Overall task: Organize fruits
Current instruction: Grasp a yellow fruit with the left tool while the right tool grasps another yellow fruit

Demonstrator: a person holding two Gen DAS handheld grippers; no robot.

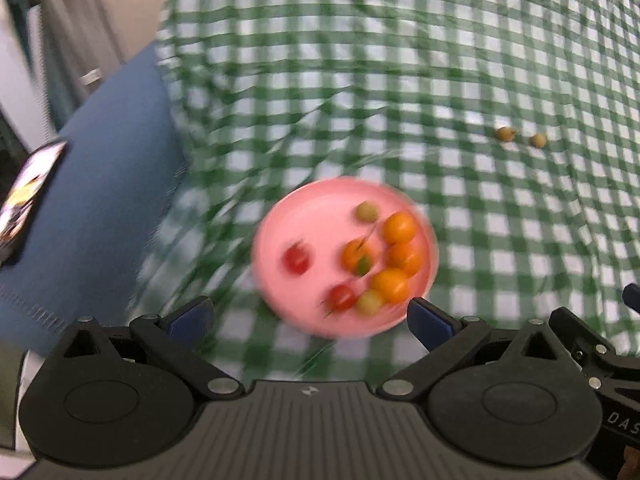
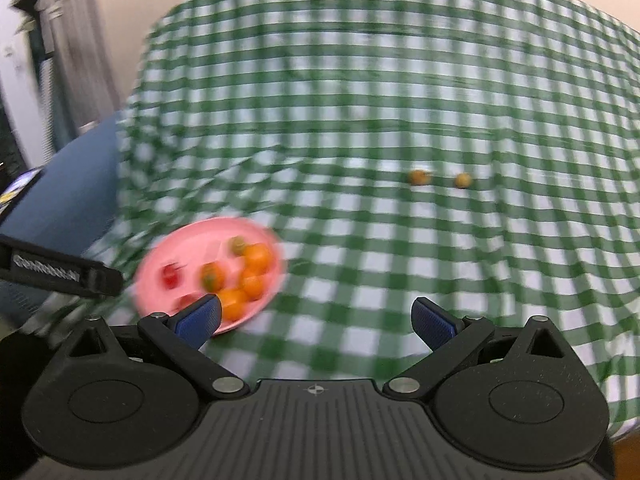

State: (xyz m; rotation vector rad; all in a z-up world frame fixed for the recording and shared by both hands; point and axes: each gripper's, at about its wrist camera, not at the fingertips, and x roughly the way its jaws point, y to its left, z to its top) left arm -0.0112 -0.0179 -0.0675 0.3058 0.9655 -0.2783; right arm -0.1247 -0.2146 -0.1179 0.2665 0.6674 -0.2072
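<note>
A pink plate (image 1: 280, 240) lies on the green-checked tablecloth and holds several small fruits: orange ones (image 1: 400, 227), red tomatoes (image 1: 297, 259) and greenish ones (image 1: 367, 211). My left gripper (image 1: 310, 320) is open and empty, above the plate's near rim. The plate also shows in the right wrist view (image 2: 188, 248), ahead on the left. Two small yellowish fruits (image 2: 418, 177) (image 2: 463, 180) lie loose on the cloth farther back; they also show in the left wrist view (image 1: 505, 134). My right gripper (image 2: 316, 320) is open and empty, right of the plate.
A blue chair seat (image 1: 100, 184) stands at the table's left edge with a phone-like object (image 1: 28, 196) on it. The left gripper's body (image 2: 60, 274) juts in at the left of the right wrist view. Both views are motion-blurred.
</note>
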